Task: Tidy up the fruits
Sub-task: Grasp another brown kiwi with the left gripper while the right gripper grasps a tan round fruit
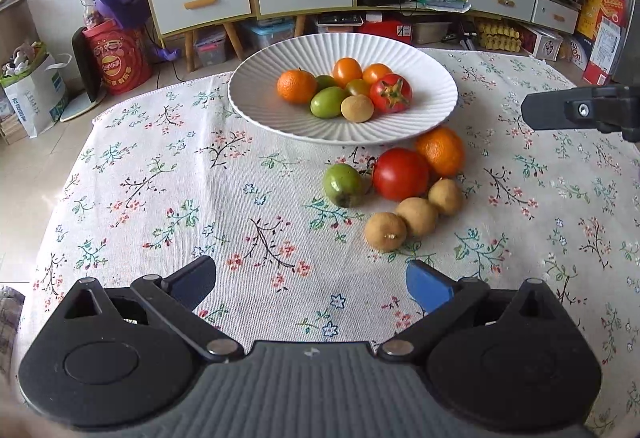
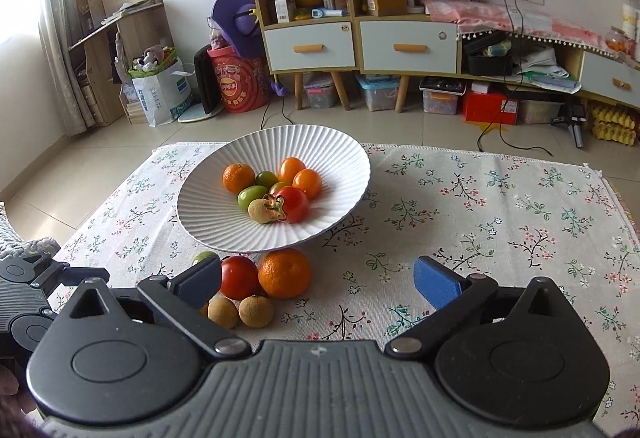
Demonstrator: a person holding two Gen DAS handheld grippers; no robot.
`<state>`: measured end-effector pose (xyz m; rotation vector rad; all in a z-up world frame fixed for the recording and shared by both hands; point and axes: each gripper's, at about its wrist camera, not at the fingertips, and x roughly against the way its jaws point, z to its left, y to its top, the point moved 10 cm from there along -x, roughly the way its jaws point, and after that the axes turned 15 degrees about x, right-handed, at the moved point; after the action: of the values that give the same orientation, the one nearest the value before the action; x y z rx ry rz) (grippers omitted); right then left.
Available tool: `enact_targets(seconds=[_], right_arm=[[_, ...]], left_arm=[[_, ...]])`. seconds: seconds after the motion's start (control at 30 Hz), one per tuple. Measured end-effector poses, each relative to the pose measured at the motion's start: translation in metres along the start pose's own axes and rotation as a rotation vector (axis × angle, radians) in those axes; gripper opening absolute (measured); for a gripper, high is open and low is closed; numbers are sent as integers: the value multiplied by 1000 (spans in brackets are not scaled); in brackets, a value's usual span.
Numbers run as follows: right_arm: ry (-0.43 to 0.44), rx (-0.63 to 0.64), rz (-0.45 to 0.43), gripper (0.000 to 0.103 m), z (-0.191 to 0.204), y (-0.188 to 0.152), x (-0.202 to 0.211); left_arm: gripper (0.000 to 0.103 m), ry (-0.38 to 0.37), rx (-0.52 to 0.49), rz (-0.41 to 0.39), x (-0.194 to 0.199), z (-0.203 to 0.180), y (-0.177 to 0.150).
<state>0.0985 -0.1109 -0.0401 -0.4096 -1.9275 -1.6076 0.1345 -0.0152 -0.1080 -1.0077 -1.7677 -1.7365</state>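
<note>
left gripper (image 1: 308, 280): jaws spread wide, nothing held, hung over the floral cloth (image 1: 160, 198)
plate (image 1: 432, 126): white ribbed, filled with small fruits
loose fruits: green fruit (image 1: 342, 185), tomato (image 1: 400, 174), orange (image 1: 440, 151) lay just beside plate
right gripper (image 2: 318, 280): jaws spread wide, empty

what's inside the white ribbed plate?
White ribbed plate holds one mandarin, two orange tomatoes, a red tomato, green fruits, a tan longan. Anything beneath is hidden.
</note>
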Motion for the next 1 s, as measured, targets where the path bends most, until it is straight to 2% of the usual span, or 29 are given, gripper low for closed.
enact_targets(seconds=[0.27,0.37,0.4,0.67,0.87,0.93,1.0], right_arm=[[-12,40,51,102,6,-22,-8],[-1,73,69,102,12,-28,-11],[3,85,73,102,14,-31,-11],[21,138,101,102,21,-42,-14],[21,137,108,102,21,-43,-16],[20,139,110,102,21,-43,-17],[22,141,111,102,22,-44,-17]], left_arm=[[92,-56,2,-16,-7,-2,-7],[80,-79,-24,-20,-10,-9,-8],[73,-84,-30,-14,-11,-10,-9],[54,-130,-31,-14,-14,-27,-3],[28,-147,-52,-27,-14,-37,2],[14,-155,-72,-33,-14,-40,3],[15,-153,-94,-44,-12,-42,4]])
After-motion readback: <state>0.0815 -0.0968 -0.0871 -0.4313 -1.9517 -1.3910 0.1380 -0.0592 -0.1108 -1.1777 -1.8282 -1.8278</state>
